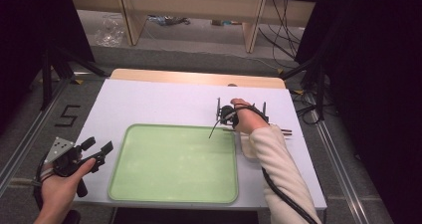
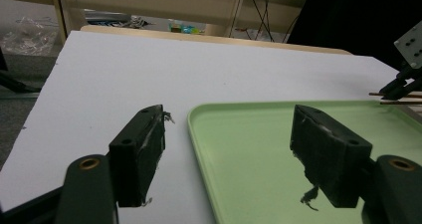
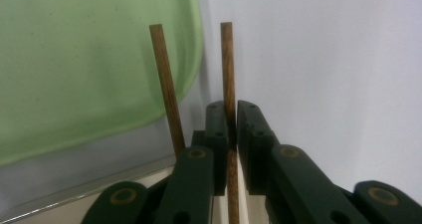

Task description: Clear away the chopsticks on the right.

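1. Your right gripper point(image 3: 233, 134) has its jaws pinched narrow on one chopstick point(image 3: 227, 64), taking it partway along so the long front end sticks out ahead. That looks a sound hold for carrying it.
2. The second chopstick point(image 3: 164, 84) lies just beside the first, outside the jaws and not gripped. Judging by this, you are taking them one at a time.
3. Both sticks sit at the right of the table point(image 1: 164, 102), just off the tray's point(image 1: 149, 184) right edge, over a pale dish point(image 1: 247, 149) that seems to be their rest. Your right hand point(image 1: 244, 117) reaches in from the near side to meet them there.
4. Your left gripper point(image 1: 97, 152) hangs at the near-left corner, jaws wide and holding nothing. It is well apart from the sticks, probably kept back so it does not crowd the pick.
5. The tray is bare, so it may be where the sticks go, though that is only a guess.
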Motion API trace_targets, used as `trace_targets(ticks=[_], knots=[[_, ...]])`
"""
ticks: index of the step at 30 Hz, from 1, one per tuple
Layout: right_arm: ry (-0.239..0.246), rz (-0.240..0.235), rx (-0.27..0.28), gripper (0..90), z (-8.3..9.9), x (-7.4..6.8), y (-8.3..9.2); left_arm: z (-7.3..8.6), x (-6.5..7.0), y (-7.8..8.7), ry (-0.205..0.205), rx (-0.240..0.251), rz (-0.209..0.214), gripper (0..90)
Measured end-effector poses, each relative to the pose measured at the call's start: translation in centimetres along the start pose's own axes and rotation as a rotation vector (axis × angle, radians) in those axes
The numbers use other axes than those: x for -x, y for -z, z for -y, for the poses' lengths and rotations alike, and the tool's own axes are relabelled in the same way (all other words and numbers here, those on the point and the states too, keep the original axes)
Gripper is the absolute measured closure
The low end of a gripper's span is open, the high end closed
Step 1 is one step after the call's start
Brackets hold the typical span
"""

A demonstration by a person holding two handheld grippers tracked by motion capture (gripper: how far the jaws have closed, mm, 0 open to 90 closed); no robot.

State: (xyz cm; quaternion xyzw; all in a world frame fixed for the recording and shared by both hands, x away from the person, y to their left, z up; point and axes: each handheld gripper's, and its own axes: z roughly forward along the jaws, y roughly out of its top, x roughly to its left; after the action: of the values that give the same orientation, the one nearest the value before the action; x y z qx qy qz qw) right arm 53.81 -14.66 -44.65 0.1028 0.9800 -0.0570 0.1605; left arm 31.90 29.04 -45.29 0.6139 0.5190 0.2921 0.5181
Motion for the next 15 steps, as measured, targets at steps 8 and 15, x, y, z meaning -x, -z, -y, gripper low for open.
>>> trace_targets(ticks=[8, 15], knots=[[0.011, 0.031, 0.017, 87.4, 0.1, 0.1, 0.3, 0.0, 0.0, 0.0, -0.001, 0.000, 0.000, 29.6], [0.005, 0.102, 0.046, 87.6, 0.2, 0.3, 1.4, 0.0, 0.0, 0.0, 0.001, 0.001, -0.001, 29.6]])
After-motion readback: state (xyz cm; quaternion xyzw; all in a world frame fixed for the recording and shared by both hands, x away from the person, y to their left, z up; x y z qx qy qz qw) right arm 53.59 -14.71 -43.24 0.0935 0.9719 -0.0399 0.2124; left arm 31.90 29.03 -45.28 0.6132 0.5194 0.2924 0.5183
